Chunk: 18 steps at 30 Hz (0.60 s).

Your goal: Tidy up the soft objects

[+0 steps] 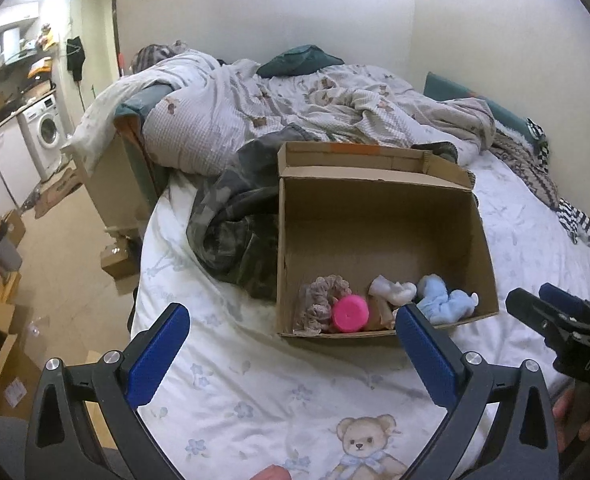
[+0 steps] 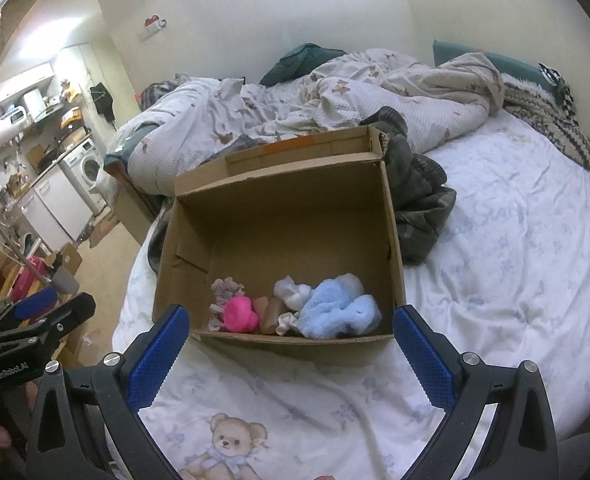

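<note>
Both grippers angle down over bedsheet (image 1: 255, 380), just short of cardboard box (image 2: 279, 216). Left gripper (image 1: 291, 344) jaws wide, nothing btwn. Right gripper (image 2: 291, 344) jaws wide, empty too. Blue plush (image 2: 335, 308), pink toy (image 2: 239, 312), scrunchie (image 1: 323, 296) lie inside box, near front wall.

Wide-open left gripper (image 1: 291, 338) above bedsheet (image 1: 255, 392), cardboard box (image 1: 375, 216) holding soft toys (image 1: 445, 300)

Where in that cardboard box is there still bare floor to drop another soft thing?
The brown cardboard box is bare across its far half, below the back wall. The near edge is crowded: beige scrunchie, pink toy, white cloth, fluffy blue toy.
</note>
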Available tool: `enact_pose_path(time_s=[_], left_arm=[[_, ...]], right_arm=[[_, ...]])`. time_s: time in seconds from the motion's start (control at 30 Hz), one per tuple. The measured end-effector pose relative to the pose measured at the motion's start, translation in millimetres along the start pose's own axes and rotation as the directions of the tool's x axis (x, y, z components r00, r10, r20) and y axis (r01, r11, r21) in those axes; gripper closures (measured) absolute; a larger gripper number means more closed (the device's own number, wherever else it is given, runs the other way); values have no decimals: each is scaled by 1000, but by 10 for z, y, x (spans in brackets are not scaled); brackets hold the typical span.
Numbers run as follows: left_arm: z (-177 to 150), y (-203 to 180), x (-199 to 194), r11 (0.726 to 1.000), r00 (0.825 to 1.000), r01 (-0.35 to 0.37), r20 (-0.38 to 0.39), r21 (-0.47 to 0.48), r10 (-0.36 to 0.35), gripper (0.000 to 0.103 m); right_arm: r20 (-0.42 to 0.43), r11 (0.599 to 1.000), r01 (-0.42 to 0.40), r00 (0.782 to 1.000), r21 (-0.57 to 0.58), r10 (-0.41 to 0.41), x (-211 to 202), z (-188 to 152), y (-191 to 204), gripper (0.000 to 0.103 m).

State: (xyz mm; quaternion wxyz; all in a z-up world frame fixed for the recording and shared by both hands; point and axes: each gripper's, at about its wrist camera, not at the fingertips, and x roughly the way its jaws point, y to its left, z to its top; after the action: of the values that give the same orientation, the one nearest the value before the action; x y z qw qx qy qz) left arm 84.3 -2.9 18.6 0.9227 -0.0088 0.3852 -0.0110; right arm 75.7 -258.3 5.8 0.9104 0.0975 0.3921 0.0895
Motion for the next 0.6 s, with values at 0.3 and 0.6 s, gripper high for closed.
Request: enact_pose_path(time_s=[0.3,0.6], left_arm=[[-32,29,72,1000,999,12,-35,-19,-13,0],[-47,2,78,1000,999,24,-43,-12,-25,0]], right_arm=[[-14,998,23,1000,-62,-24,80,-50,140,0],[-38,997,43,998,-58,-45,150,-69,123,0]])
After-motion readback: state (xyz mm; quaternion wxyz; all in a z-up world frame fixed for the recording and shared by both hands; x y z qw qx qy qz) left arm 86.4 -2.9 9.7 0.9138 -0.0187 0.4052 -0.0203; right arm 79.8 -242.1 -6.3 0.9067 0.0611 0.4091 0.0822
